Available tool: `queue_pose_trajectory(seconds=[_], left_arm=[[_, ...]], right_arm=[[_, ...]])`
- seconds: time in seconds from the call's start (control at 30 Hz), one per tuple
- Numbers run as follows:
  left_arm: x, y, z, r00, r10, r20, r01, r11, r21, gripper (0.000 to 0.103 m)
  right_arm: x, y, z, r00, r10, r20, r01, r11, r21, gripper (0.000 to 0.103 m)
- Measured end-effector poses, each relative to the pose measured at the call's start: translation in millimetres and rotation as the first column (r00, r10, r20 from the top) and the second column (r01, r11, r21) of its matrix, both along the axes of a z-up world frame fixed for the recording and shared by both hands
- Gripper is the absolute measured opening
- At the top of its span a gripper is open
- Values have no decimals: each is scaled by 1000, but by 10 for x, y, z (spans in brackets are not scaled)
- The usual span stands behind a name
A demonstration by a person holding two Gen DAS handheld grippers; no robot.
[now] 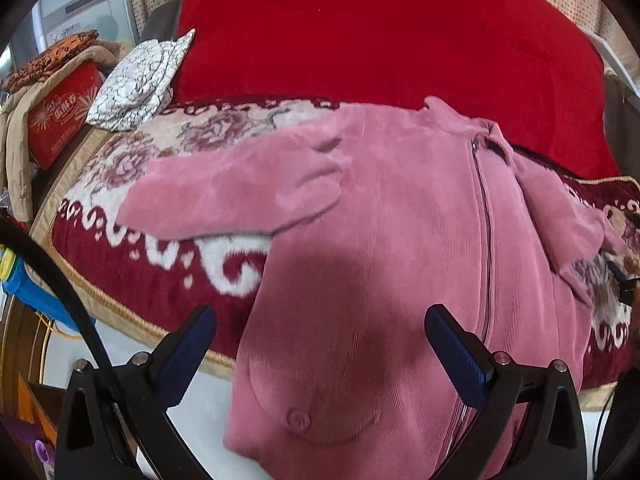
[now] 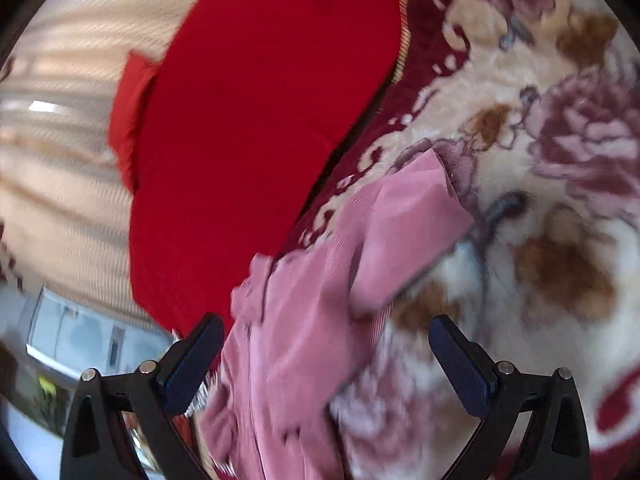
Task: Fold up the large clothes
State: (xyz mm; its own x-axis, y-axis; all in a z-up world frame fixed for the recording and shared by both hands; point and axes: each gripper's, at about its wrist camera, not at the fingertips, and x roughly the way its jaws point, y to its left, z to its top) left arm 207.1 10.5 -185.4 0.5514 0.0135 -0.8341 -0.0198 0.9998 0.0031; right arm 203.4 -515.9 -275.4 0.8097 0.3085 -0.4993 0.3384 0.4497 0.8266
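Note:
A pink corduroy zip jacket [image 1: 400, 208] lies front up on a floral red-and-cream blanket [image 1: 160, 152]. Its hem hangs over the blanket's near edge. One sleeve [image 1: 232, 196] stretches out to the left; the other sleeve [image 1: 560, 208] lies at the right. My left gripper [image 1: 320, 340] is open above the jacket's lower body, holding nothing. In the right wrist view, my right gripper [image 2: 326, 348] is open above the jacket's right sleeve [image 2: 400, 240] and shoulder [image 2: 288, 340], holding nothing. That view is blurred.
A red cushion [image 1: 380, 28] stands behind the blanket, also in the right wrist view [image 2: 248, 120]. A white patterned cloth [image 1: 140, 80], a red box [image 1: 64, 116] and a beige garment [image 1: 16, 152] sit at the left. A blue item [image 1: 28, 284] lies below the blanket's edge.

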Motion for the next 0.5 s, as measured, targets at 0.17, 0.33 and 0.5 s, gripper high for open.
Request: queue_pose_trajectory(seconds=[0.17, 0.33, 0.5], left_arm=[[130, -21, 70, 999, -17, 47, 16, 1000, 27, 103], [194, 37, 42, 998, -16, 59, 14, 999, 42, 103], [205, 199, 16, 998, 10, 63, -10, 1000, 13, 103]], right_arm=[[388, -161, -260, 997, -80, -17, 81, 992, 101, 89], [675, -184, -295, 996, -81, -49, 84, 994, 63, 29], [743, 183, 184, 999, -3, 36, 7, 993, -114, 26]])
